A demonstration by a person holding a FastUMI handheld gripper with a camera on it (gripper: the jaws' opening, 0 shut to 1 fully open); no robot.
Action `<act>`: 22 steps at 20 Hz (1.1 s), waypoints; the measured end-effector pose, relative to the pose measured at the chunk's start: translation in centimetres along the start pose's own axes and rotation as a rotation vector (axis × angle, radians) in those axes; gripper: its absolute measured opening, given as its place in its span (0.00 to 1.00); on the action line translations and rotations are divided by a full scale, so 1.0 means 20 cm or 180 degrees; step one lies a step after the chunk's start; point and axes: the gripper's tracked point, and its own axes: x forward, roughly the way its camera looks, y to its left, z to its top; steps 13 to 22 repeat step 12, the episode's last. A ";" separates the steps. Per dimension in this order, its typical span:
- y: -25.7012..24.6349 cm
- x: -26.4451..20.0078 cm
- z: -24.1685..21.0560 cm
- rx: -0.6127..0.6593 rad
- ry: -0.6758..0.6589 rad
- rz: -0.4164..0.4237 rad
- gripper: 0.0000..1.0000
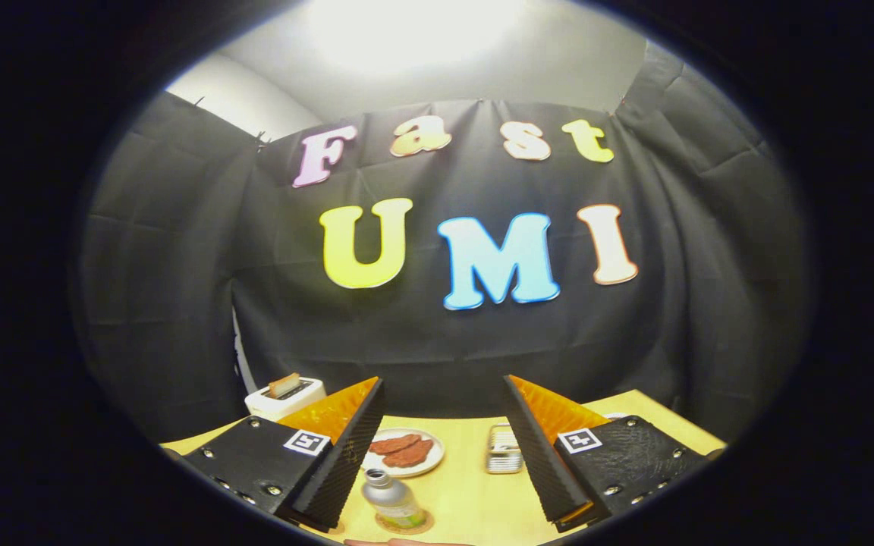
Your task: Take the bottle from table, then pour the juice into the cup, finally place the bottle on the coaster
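Gripper (444,447) spread wide, holding nothing; bottle (391,499) stands low between the fingers on a coaster (405,523).
Approach too high and you risk clipping its cap and tipping it toward the plate (431,464).

The counter (475,493) carries a toaster (285,396) beyond the tongs' (444,447) spread fingers, with a plate (404,452), a cup (503,449) and a coaster (405,523) between them.

No words to read down here: the bottle (391,500) label is too small, and the gripper (443,383), fingers spread wide, carries a black-and-white square marker (307,442) on each side
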 end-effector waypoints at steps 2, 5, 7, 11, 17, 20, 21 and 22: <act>-0.12 -0.08 0.15 -0.0165 -0.0005 -0.0098 0.94; -0.25 -0.18 0.28 -0.0209 0.0003 -0.0163 0.94; -0.32 -0.24 0.33 -0.0224 -0.0061 -0.0226 0.94; -0.38 -0.32 0.31 -0.0195 -0.0035 -0.0169 0.94; -0.40 -0.34 0.30 -0.0235 -0.0042 -0.0158 0.94; -0.40 -0.34 0.30 -0.0235 -0.0042 -0.0158 0.94; -0.40 -0.34 0.30 -0.0235 -0.0042 -0.0158 0.94; -0.40 -0.34 0.30 -0.0235 -0.0042 -0.0158 0.94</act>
